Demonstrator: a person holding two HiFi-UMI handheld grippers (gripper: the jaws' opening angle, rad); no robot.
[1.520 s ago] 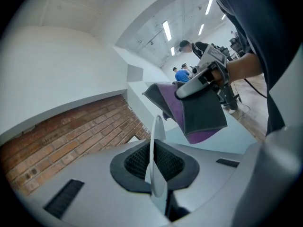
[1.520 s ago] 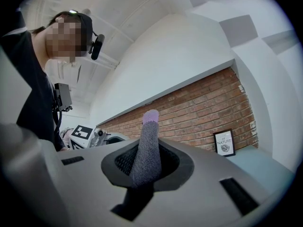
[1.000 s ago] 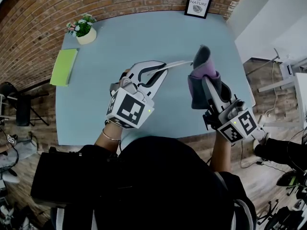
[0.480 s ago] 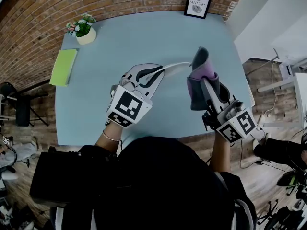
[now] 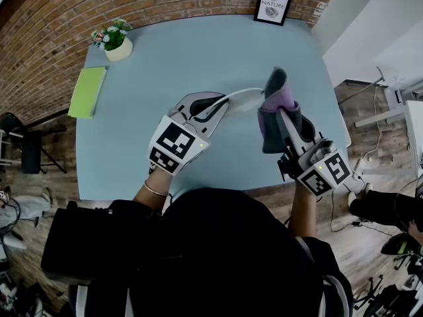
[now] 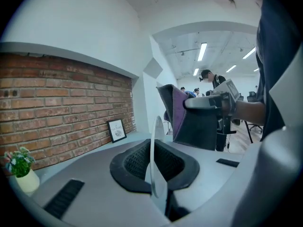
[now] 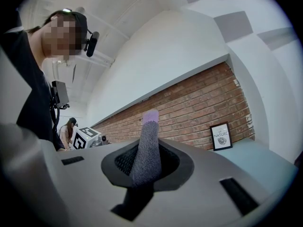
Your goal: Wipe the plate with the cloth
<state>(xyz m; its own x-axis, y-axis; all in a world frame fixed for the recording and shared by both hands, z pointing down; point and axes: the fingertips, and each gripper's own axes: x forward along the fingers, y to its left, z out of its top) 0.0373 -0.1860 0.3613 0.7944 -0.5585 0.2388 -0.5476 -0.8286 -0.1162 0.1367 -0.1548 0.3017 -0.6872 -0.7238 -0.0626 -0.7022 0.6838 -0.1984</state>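
My left gripper [image 5: 220,104] is shut on a thin white plate [image 5: 246,92], held edge-on above the light blue table [image 5: 198,45]. In the left gripper view the plate [image 6: 154,145] stands as a narrow upright sliver between the jaws of that gripper [image 6: 158,183]. My right gripper [image 5: 280,113] is shut on a folded grey and purple cloth [image 5: 277,91], which stands upright just right of the plate's far edge. The cloth [image 6: 191,122] hangs close behind the plate. In the right gripper view the cloth [image 7: 146,148] rises from the jaws of the gripper [image 7: 142,174] holding it.
A potted plant [image 5: 115,39] and a green pad [image 5: 88,91] sit at the table's left side. A framed picture [image 5: 273,5] leans at the far edge against the brick wall. Table legs and equipment stand on the floor to the right.
My left gripper has rolled and sunk a little with the plate, its marker cube now lower. The right gripper and cloth have stayed nearly still.
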